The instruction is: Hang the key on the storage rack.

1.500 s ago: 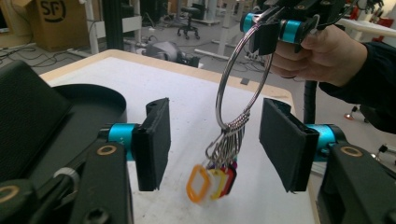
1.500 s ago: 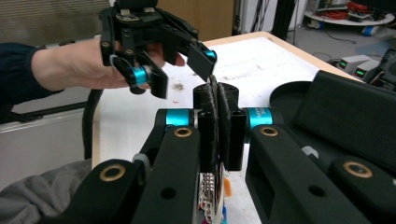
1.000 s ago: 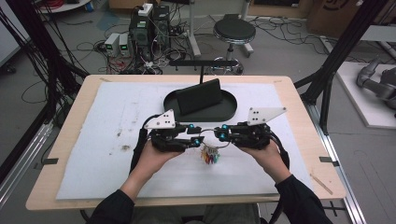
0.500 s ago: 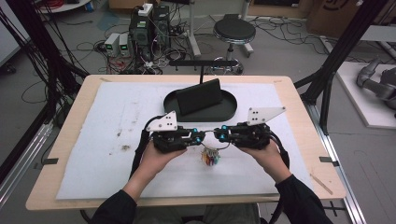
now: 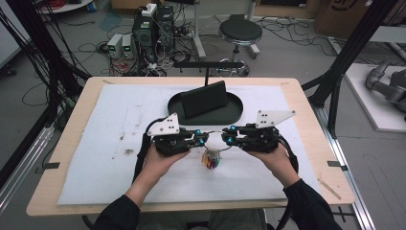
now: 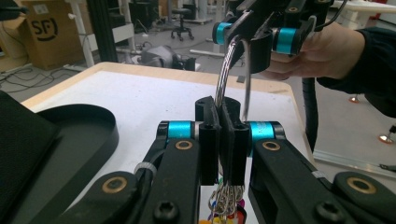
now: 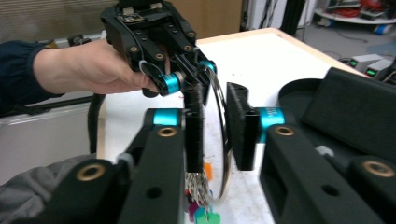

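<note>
A thin metal ring [image 6: 224, 70] hangs between my two grippers above the white mat, with a bunch of small coloured tags [image 5: 210, 159] dangling from it. My left gripper [image 5: 205, 140] is shut on the ring; in the left gripper view its jaws [image 6: 221, 105] press flat together on the wire. My right gripper [image 5: 225, 139] faces it tip to tip. In the right gripper view its jaws [image 7: 215, 93] stand apart, and the ring [image 7: 223, 140] passes through the gap between them. A hand holds each gripper.
A black oval tray [image 5: 177, 103] with an upright black block [image 5: 203, 99] lies just beyond the grippers. The white mat [image 5: 95, 143] covers most of the wooden table [image 5: 306, 110]. Cables, boxes and a stool stand on the floor behind.
Both hands stay almost still near the mat's middle. The grippers and the hanging tags shift only slightly.
</note>
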Tool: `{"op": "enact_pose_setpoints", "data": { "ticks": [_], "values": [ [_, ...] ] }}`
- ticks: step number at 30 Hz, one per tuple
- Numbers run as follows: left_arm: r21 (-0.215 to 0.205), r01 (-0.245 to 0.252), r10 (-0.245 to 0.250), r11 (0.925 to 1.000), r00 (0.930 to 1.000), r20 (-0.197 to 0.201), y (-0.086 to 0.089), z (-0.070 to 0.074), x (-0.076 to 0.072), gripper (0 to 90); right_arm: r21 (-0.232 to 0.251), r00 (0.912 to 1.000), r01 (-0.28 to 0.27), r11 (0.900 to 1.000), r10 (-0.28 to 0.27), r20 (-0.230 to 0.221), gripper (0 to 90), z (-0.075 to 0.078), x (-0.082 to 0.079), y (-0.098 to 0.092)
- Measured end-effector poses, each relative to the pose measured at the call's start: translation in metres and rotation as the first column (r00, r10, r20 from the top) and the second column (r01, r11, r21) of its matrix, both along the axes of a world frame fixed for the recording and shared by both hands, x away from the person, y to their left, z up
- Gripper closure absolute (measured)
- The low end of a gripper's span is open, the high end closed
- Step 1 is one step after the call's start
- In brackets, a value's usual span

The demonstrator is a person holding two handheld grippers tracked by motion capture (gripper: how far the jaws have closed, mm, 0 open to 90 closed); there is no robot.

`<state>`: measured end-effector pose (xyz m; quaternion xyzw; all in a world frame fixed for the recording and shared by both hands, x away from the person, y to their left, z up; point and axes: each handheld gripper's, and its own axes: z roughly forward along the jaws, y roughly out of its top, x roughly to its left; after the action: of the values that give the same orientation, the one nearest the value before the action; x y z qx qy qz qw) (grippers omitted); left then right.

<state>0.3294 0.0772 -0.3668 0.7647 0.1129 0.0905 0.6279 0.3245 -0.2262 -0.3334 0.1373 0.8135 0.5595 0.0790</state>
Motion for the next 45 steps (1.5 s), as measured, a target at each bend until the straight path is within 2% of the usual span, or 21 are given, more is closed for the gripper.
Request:
{"op": "enact_pose_setpoints", "data": {
  "ticks": [4,6,11,13,16,20,23,27,32,38,44,45],
  "values": [
    [-0.003,-0.028,0.028,0.9996,0.9996,0.010,0.005,0.003,0.001,86.6,0.016,0.9996,0.027,1.000,-0.027,0.007,65.0,0.000,0.002,-0.008],
    [-0.006,-0.043,0.043,0.9991,0.9990,0.015,0.009,0.004,0.002,86.6,0.024,0.9982,0.059,0.998,-0.059,0.006,57.5,-0.001,0.003,-0.013],
    [-0.029,-0.089,0.090,0.9956,0.9956,0.028,0.020,0.012,0.006,86.6,0.045,0.9913,0.130,0.990,-0.131,0.012,48.3,-0.011,0.008,-0.030],
    [-0.033,-0.106,0.108,0.9938,0.9935,0.036,0.024,0.015,0.008,86.6,0.042,0.9844,0.175,0.984,-0.176,0.012,46.4,-0.016,0.010,-0.038],
    [-0.040,-0.137,0.138,0.9898,0.9891,0.050,0.031,0.022,0.012,86.6,0.043,0.9695,0.243,0.969,-0.244,0.020,44.1,-0.023,0.014,-0.049],
    [-0.052,-0.170,0.173,0.9841,0.9826,0.066,0.039,0.031,0.017,86.6,0.045,0.9438,0.329,0.943,-0.330,0.019,42.0,-0.030,0.016,-0.062],
    [-0.058,-0.201,0.206,0.9778,0.9753,0.081,0.045,0.039,0.022,86.6,0.046,0.9342,0.354,0.934,-0.355,0.030,41.5,-0.033,0.017,-0.067],
    [-0.058,-0.236,0.240,0.9701,0.9666,0.090,0.051,0.046,0.029,86.6,0.042,0.9167,0.397,0.917,-0.398,0.034,39.3,-0.034,0.019,-0.071],
    [-0.075,-0.281,0.288,0.9568,0.9522,0.103,0.058,0.054,0.038,86.6,0.031,0.9028,0.427,0.904,-0.428,0.041,39.1,-0.037,0.020,-0.074],
    [-0.084,-0.330,0.338,0.9402,0.9342,0.114,0.064,0.059,0.049,86.6,0.041,0.8949,0.444,0.895,-0.445,0.031,39.0,-0.039,0.022,-0.078],
    [-0.099,-0.381,0.391,0.9193,0.9135,0.113,0.067,0.058,0.062,86.6,0.048,0.8911,0.451,0.891,-0.453,0.030,39.0,-0.038,0.022,-0.080],
    [-0.094,-0.393,0.402,0.9146,0.9083,0.114,0.068,0.058,0.064,86.6,0.048,0.8911,0.451,0.891,-0.453,0.030,39.0,-0.038,0.022,-0.080]
  ]
}}
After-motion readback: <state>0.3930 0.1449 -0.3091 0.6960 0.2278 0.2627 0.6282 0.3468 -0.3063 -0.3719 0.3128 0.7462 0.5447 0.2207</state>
